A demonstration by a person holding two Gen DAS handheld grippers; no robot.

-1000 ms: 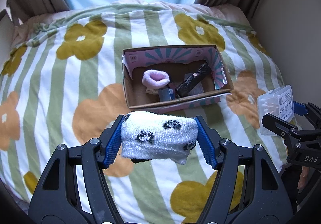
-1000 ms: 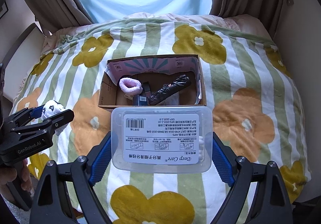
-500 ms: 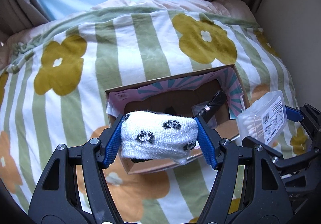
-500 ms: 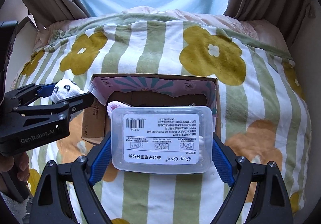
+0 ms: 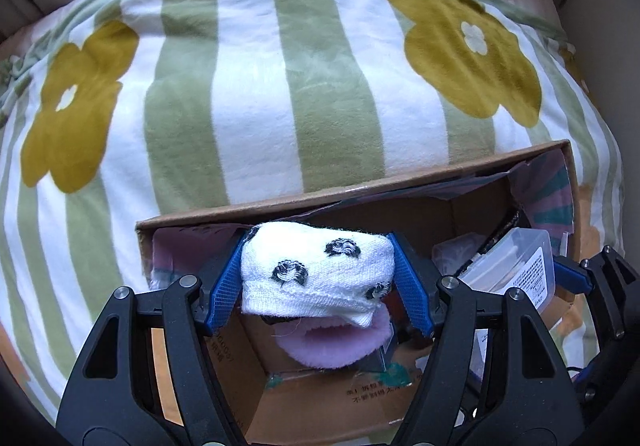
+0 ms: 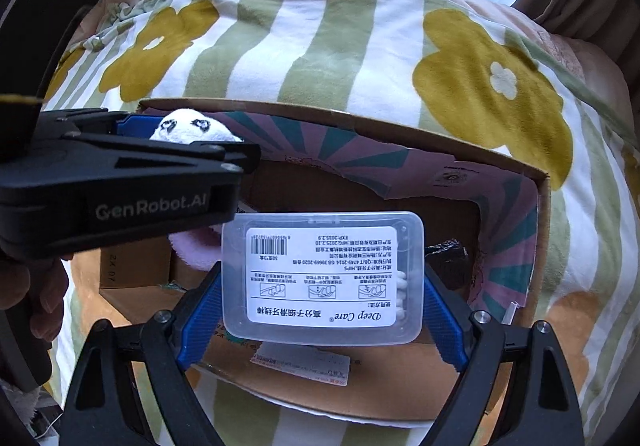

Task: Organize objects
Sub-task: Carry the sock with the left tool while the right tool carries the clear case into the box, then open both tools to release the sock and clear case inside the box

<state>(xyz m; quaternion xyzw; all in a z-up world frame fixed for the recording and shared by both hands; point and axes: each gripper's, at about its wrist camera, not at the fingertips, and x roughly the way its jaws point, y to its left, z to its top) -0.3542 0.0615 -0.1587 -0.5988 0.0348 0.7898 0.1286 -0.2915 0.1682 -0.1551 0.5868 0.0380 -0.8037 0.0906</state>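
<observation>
My left gripper (image 5: 318, 274) is shut on a rolled white sock with black spots (image 5: 316, 278), held over the left part of an open cardboard box (image 5: 352, 186). A pink fluffy sock (image 5: 340, 342) lies in the box just under it. In the right wrist view my right gripper (image 6: 322, 282) is shut on a clear plastic floss-pick box (image 6: 322, 278), held over the middle of the cardboard box (image 6: 440, 138). The left gripper (image 6: 188, 138) shows at the left with the spotted sock (image 6: 192, 130). A black crinkled packet (image 6: 446, 252) lies at the box's right.
The cardboard box sits on a bed with a striped flower blanket (image 5: 256, 86). Curtains and a bright window stand behind the bed. A hand (image 6: 36, 298) holds the left gripper's handle at the left edge. A wall runs along the right side.
Both grippers have moved forward and down over the cardboard box, still holding the spotted sock and the floss-pick box. The box now fills the lower half of each view.
</observation>
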